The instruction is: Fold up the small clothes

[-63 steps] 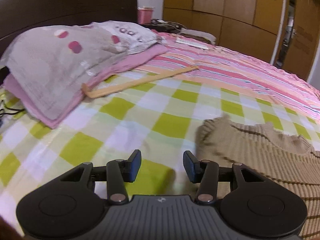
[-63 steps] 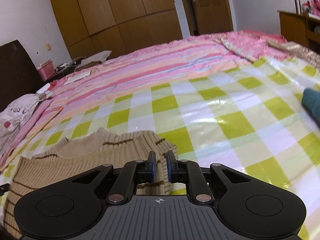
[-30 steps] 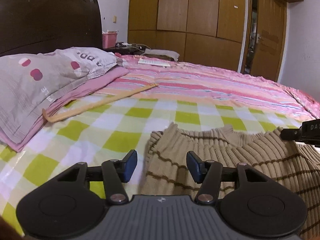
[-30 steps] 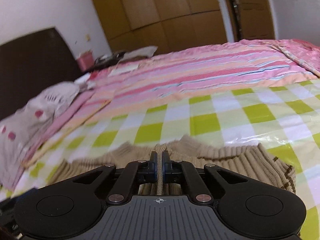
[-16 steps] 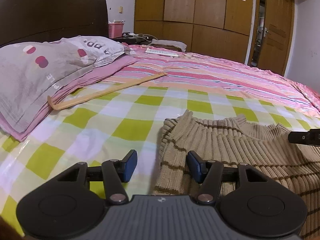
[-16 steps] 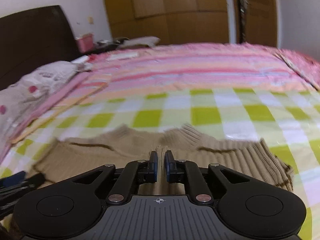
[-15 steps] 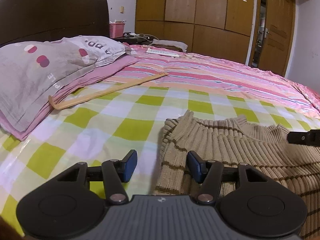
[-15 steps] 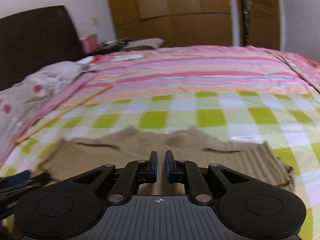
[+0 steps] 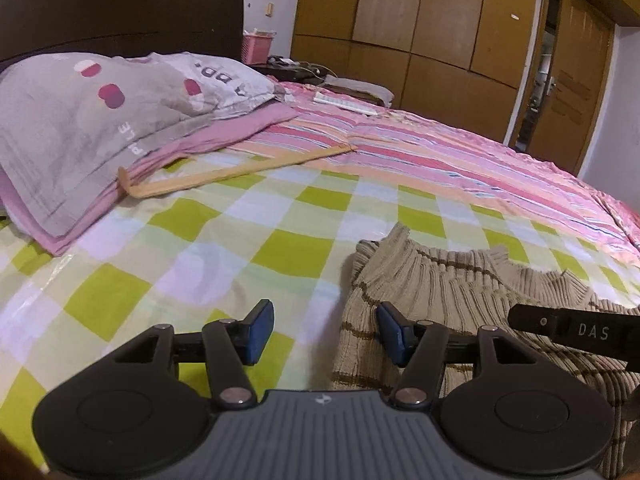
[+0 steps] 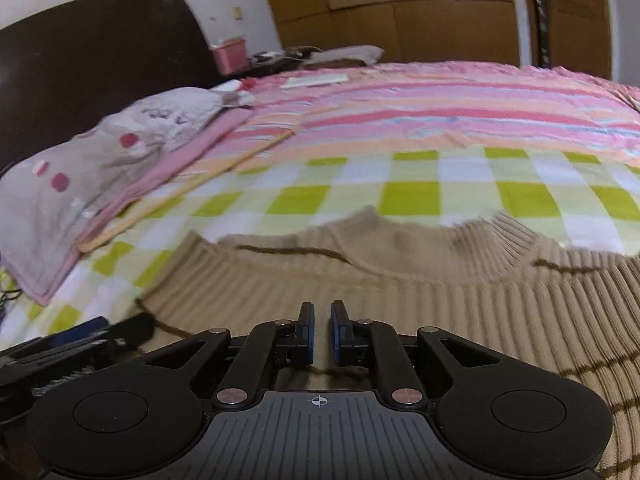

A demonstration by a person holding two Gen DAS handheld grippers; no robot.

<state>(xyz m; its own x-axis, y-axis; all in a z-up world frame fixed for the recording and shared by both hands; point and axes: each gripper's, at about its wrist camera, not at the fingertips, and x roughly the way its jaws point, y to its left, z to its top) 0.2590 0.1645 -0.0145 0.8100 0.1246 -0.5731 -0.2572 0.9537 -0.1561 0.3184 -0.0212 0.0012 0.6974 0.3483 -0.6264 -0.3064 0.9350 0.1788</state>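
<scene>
The left gripper (image 9: 324, 334) stands well open at lower centre, empty, its right blue pad over the sweater's (image 9: 448, 292) left edge, its left pad over the checked sheet (image 9: 208, 248). The right gripper (image 10: 322, 332) has a narrow gap between its pads and grasps nothing; its jaws have been opening within the last second. Both tilt downward over the bed. The ribbed beige knit with brown stripes lies flat across the lower frame, neckline toward the striped pink cover (image 10: 460, 112).

Tan striped sweater (image 10: 440, 304) flat on bed
</scene>
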